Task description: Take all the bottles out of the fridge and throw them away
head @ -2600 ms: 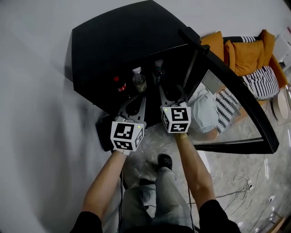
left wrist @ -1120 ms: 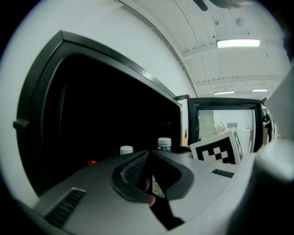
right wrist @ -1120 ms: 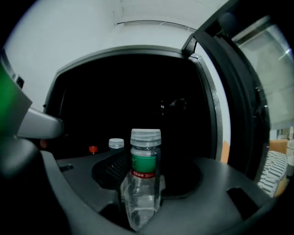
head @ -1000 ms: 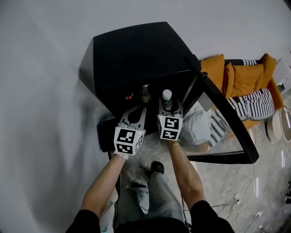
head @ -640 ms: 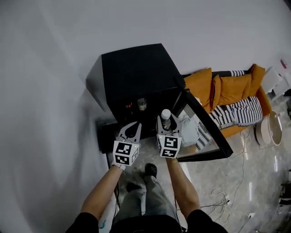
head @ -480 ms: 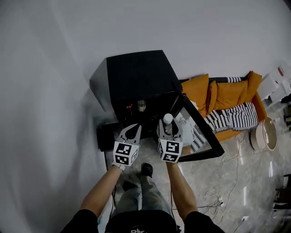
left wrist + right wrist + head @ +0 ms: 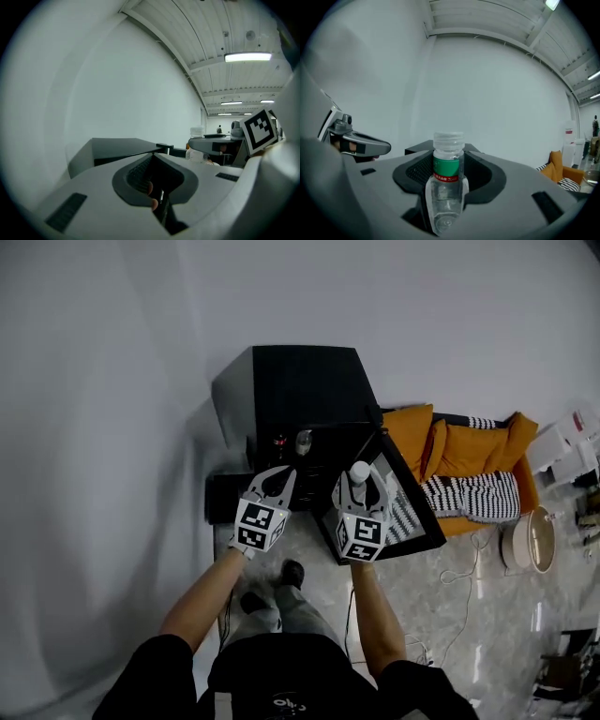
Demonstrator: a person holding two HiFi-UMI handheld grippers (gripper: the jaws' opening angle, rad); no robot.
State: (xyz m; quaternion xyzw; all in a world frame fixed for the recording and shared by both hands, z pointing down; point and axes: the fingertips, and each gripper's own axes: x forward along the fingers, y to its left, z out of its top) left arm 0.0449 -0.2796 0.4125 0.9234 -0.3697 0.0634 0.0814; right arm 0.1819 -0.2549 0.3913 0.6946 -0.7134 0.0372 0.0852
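Note:
A black fridge (image 7: 298, 395) stands against the wall with its glass door (image 7: 398, 498) swung open to the right. Inside it I make out a clear bottle (image 7: 303, 440) and a red-capped one (image 7: 279, 440). My right gripper (image 7: 360, 480) is shut on a clear plastic bottle (image 7: 447, 187) with a white cap and a green and red label, held upright in front of the open door. My left gripper (image 7: 280, 472) hovers beside it, in front of the fridge, shut with nothing between its fingers. In the left gripper view its tips meet above the fridge top (image 7: 117, 146).
An orange sofa (image 7: 464, 439) with a striped blanket (image 7: 473, 495) sits right of the fridge. A round pale tub (image 7: 530, 540) stands further right. Cables (image 7: 459, 582) trail across the marble floor. My feet (image 7: 281, 576) are just before the fridge.
Both grippers have risen and drawn back from the fridge, the right one carrying the bottle out past the door. The fridge now looks smaller and further below.

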